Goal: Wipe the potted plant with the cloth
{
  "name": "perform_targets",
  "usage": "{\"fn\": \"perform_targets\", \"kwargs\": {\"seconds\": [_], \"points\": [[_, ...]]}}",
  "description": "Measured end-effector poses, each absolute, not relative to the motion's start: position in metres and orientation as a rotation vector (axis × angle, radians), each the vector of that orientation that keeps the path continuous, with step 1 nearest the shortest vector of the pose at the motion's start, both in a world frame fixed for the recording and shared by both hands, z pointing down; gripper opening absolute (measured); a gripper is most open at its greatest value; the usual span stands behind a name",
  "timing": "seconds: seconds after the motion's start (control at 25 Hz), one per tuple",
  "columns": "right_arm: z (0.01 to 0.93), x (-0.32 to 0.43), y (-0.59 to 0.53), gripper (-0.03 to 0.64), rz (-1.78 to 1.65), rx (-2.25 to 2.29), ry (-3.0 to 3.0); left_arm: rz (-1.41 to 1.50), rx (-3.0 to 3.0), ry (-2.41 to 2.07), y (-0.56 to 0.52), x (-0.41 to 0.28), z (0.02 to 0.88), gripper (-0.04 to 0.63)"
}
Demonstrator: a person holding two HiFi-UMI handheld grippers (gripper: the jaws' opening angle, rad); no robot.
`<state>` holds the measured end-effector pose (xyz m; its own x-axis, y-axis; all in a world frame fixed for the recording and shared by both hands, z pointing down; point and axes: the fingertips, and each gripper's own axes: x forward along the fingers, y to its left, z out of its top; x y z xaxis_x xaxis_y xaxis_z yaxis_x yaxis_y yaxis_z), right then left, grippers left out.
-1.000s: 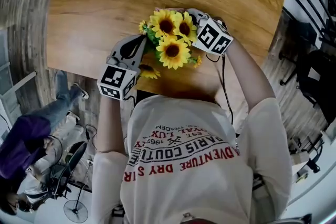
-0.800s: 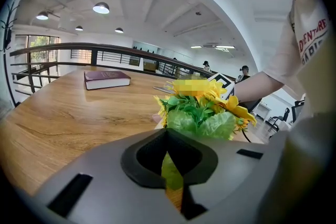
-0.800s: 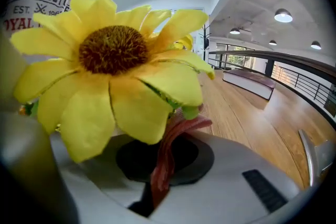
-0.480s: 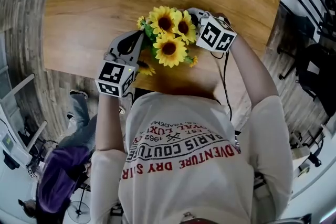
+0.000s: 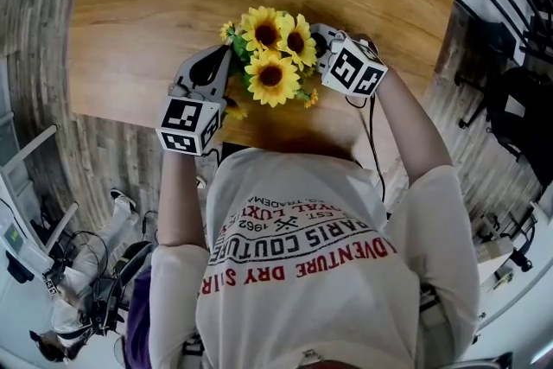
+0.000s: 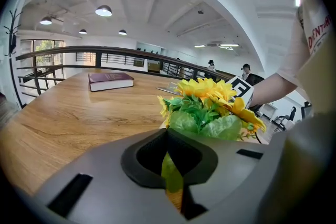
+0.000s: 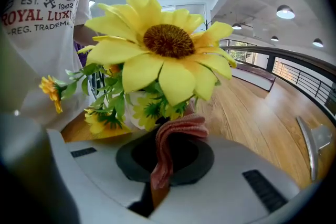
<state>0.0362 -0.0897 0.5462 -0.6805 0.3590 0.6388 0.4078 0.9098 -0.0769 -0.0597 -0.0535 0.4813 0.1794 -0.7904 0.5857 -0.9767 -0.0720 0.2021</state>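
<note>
Our left gripper (image 5: 226, 58) pinched a leaf (image 6: 171, 178); our right gripper (image 5: 318, 39), clamped on the cloth (image 7: 178, 131), reached the plant (image 5: 270, 56). Wiping seemed barely begun, with most foliage left.

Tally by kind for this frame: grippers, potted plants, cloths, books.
grippers: 2, the left gripper and the right gripper
potted plant: 1
cloth: 1
book: 1
total: 5

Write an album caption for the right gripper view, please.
Right claw pinches a pink cloth just below a big yellow sunflower.
</note>
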Motion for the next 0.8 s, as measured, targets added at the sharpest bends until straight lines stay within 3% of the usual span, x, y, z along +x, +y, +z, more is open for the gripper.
{"fn": "perform_targets", "kwargs": {"seconds": [0.8], "points": [[0.541,0.081,-0.079,0.034,-0.011,-0.240,-2.410,0.380,1.873,-1.713,-0.048,-0.057,0.483,0.017]]}}
